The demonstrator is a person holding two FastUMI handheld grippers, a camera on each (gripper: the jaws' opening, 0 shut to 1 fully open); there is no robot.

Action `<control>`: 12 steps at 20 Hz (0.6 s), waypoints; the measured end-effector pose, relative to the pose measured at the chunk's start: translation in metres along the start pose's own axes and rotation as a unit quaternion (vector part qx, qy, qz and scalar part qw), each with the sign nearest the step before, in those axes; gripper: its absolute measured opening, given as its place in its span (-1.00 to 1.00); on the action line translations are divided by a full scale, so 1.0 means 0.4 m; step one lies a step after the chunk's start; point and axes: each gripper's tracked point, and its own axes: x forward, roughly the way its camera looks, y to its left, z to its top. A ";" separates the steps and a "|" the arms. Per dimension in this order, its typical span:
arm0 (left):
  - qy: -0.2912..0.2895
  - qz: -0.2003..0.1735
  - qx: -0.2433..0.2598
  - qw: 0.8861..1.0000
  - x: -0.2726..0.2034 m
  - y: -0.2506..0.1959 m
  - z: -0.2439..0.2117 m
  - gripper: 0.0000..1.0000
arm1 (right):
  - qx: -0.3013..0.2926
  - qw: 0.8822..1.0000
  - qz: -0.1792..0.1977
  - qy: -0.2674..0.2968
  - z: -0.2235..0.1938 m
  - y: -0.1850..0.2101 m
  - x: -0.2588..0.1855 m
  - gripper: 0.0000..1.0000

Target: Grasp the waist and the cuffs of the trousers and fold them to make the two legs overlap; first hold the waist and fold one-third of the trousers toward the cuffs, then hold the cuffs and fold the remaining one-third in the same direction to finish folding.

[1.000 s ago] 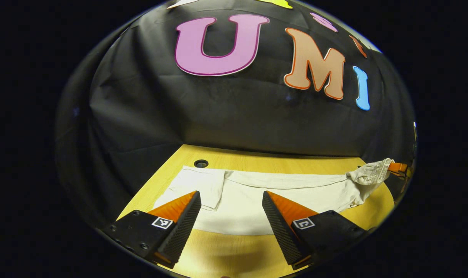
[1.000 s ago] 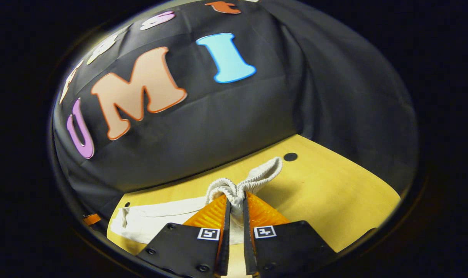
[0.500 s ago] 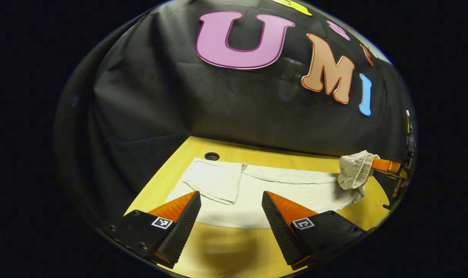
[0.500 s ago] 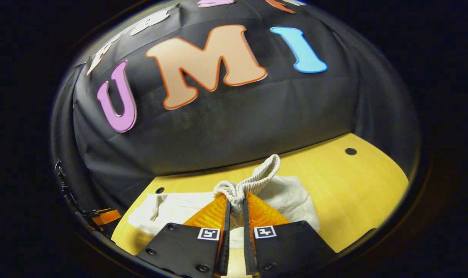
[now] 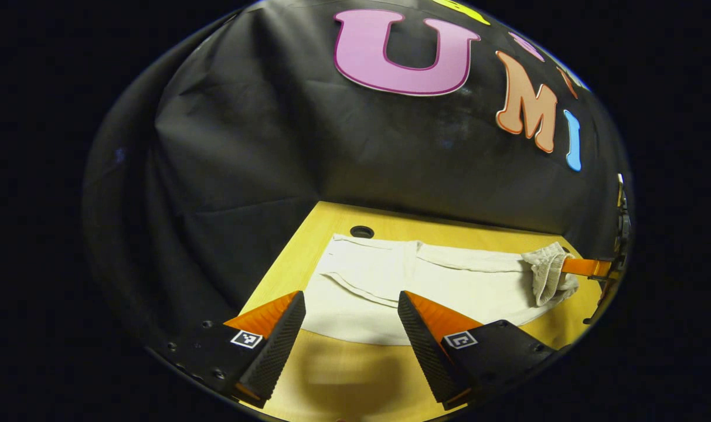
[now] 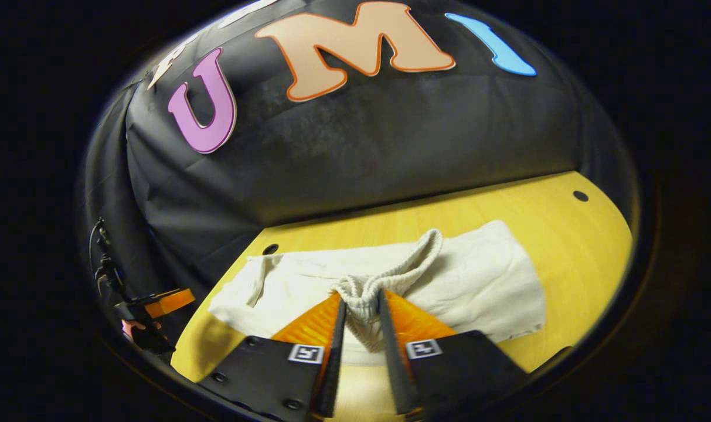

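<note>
Cream trousers lie along a yellow wooden table, cuffs at the left end. My left gripper hovers open over their near edge, nothing between its fingers. My right gripper is shut on the ribbed elastic waistband, which is bunched between its fingers and lowered onto the legs. The waist end is folded over toward the cuffs. In the left gripper view the waistband shows at far right, beside the right gripper's finger. The left gripper appears at far left in the right gripper view.
Round cable holes sit in the table near the back wall. Black cloth walls close off the table's back and sides. Bare wood lies right of the folded waist.
My right gripper carried the waistband leftward toward the cuffs and lowered it onto the legs; the gap between its fingers widened slightly. My left gripper stayed open while its view shifted.
</note>
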 end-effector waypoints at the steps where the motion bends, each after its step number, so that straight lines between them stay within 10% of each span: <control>1: 0.004 0.002 -0.001 1.000 0.014 0.013 -0.011 0.92 | -0.002 1.000 -0.001 0.005 -0.010 -0.001 0.010 -0.19; 3: 0.016 0.006 -0.001 1.000 0.043 0.034 -0.038 0.91 | -0.012 1.000 -0.013 0.006 -0.022 -0.004 0.013 0.45; 6: 0.040 0.011 0.008 0.999 0.086 0.056 -0.082 0.92 | -0.024 0.999 -0.024 0.005 -0.019 -0.016 -0.009 0.90; 12: 0.071 0.008 0.033 0.997 0.141 0.074 -0.136 0.92 | -0.033 0.999 -0.040 0.007 -0.005 -0.029 -0.061 0.92</control>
